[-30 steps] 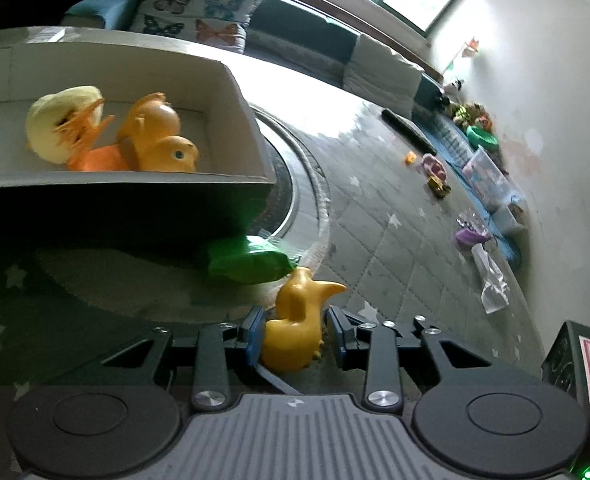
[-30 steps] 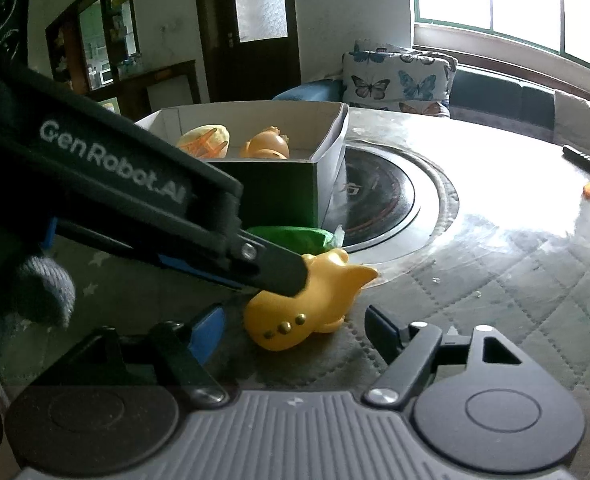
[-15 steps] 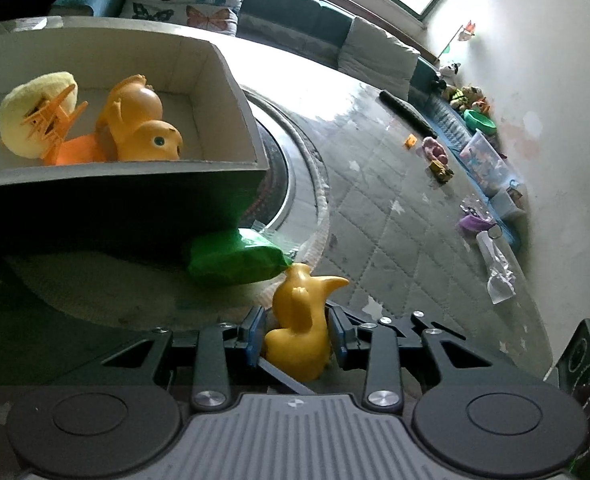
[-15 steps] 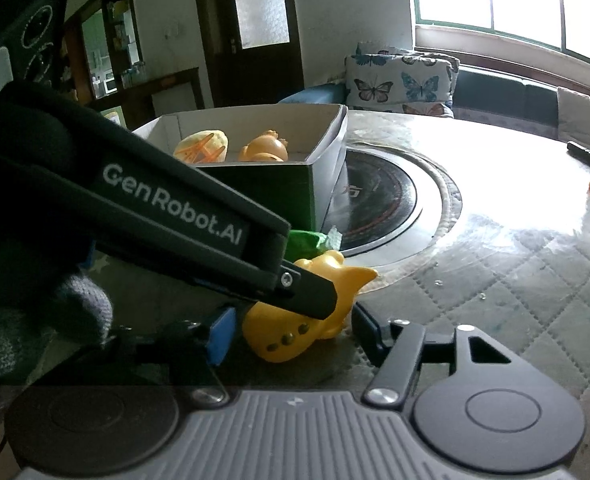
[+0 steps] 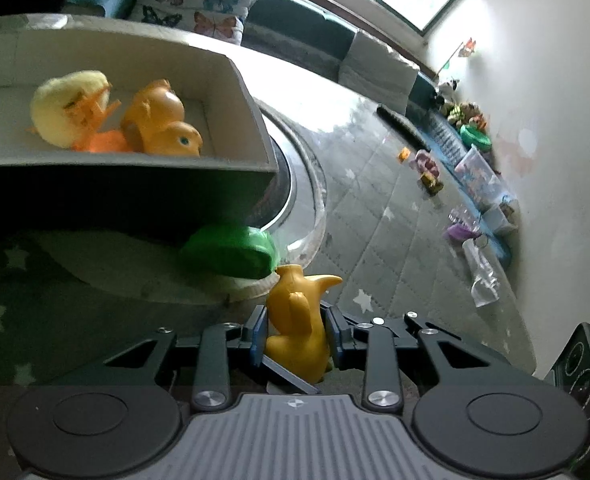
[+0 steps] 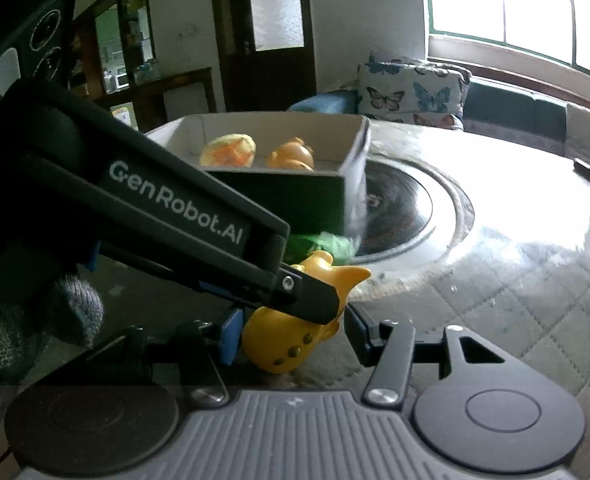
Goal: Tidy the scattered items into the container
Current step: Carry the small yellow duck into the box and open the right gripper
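I'm pinching the yellow duck toy between my left gripper's jaws, low over the surface beside the box; my right gripper's jaws are standing spread around it, not touching

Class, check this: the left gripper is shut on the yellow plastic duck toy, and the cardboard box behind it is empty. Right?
Not quite. The left gripper is shut on the yellow plastic duck toy, but the cardboard box already holds a pale yellow fluffy toy and orange toys, as the left wrist view shows.
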Tool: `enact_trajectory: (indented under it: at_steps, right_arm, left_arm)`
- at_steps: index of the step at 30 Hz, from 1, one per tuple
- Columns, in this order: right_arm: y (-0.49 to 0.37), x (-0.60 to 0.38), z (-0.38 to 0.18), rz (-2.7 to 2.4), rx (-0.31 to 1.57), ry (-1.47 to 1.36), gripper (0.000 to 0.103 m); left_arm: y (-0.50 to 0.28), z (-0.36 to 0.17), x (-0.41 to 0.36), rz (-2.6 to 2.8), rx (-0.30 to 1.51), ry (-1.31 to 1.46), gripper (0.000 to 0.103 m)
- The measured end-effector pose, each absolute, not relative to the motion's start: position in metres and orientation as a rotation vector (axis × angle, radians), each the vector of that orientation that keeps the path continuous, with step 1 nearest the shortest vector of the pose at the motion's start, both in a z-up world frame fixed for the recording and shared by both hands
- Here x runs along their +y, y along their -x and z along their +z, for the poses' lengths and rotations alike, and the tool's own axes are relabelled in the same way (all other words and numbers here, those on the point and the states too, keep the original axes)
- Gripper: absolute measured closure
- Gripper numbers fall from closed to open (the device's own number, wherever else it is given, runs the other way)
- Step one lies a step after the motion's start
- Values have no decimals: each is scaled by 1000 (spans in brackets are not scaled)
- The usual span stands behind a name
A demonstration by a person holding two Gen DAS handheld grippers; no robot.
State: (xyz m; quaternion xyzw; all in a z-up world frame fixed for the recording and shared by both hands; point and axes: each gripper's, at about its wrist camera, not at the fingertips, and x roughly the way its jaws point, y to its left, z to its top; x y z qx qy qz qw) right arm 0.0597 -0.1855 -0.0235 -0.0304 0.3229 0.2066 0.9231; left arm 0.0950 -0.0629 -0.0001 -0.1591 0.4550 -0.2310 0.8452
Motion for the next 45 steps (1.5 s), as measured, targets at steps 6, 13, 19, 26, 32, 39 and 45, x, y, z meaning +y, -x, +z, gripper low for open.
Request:
enact_trajectory:
  at_steps: [6, 13, 19, 26, 32, 39, 45]
  right_arm:
    - [-60, -170, 5, 452, 581, 103, 49]
    - [-89, -145, 32, 497, 493, 140, 49]
    - [-131, -126, 33, 529, 486, 150, 49]
    - [-179, -107, 23, 567, 501, 155, 49]
    - [-189, -105, 11, 578, 531, 159, 49]
    - [-200, -102, -3, 591, 566, 165, 49]
    - [-198, -101, -6, 595, 573, 165, 48]
  left_arm:
    - [-90, 33, -46, -467, 864, 345, 69]
    - [-114, 62, -23, -420, 776, 353, 69]
    - [-152, 67, -4, -381, 759, 371, 70]
    - [-190, 51, 12, -354, 783, 404, 70]
    - [-205, 29, 20, -342, 819, 425, 72]
    - [-210, 15, 24, -338, 841, 436, 72]
    - [-203, 17, 26, -334, 834, 445, 72]
